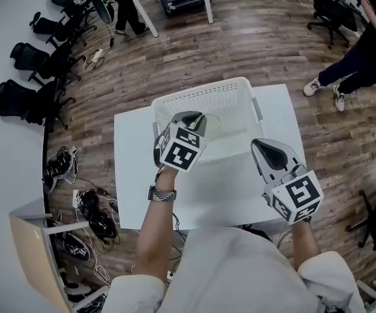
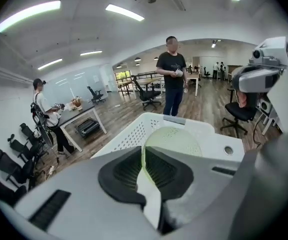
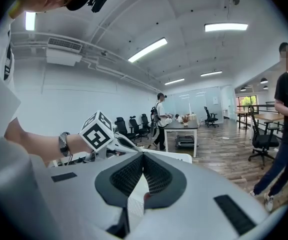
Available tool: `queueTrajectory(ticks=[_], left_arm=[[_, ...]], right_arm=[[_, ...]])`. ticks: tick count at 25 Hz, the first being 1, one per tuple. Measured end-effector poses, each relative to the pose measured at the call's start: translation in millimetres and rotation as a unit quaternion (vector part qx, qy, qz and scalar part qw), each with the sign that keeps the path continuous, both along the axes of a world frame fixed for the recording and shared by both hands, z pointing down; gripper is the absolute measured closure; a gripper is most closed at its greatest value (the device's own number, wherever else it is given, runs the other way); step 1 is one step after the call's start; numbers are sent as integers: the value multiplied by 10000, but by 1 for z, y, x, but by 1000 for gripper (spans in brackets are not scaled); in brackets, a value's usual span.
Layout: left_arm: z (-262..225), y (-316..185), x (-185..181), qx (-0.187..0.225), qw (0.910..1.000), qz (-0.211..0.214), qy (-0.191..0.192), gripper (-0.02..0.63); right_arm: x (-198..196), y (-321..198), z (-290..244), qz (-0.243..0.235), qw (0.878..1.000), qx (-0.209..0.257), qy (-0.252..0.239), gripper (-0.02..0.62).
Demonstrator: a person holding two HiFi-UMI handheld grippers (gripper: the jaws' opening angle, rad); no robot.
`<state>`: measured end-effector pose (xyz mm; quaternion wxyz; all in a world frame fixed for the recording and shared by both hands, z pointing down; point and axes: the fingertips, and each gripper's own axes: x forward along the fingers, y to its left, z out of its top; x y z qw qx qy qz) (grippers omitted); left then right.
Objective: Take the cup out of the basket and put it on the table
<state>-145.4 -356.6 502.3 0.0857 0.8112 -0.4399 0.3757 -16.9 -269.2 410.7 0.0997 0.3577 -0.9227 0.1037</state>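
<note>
White desk (image 1: 130, 175) carried the basket (image 1: 175, 104); above it, the tilted left claw (image 1: 189, 118) pinched the cup (image 1: 210, 126) by its rim; right claw (image 1: 265, 147) closed, empty.

L gripper (image 1: 192, 118) jaws clamped, R gripper (image 1: 262, 145) jaws shut, seemingly empty

See only a pale green sliver of cup (image 1: 210, 126) at centre of head view; rest behind left gripper (image 1: 191, 117). Lose its lower half behind jaws in left gripper view. Cannot see near edge of counter (image 1: 130, 175) under torso (image 1: 234, 266), bottom centre. Find bystander (image 1: 364, 57) cropped, upper right edge.
</note>
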Motion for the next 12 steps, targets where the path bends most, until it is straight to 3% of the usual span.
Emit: queueTrajectory(ticks=[6,12], left_arm=[[-52,41,3,722,9962,-247,408,581],[-87,89,18,1377,9864,-337,837,581]], right_arm=[[-1,23,-20,-142,9997,209,-47,578],[5,47,-30,-248,9990,353,-81,578]])
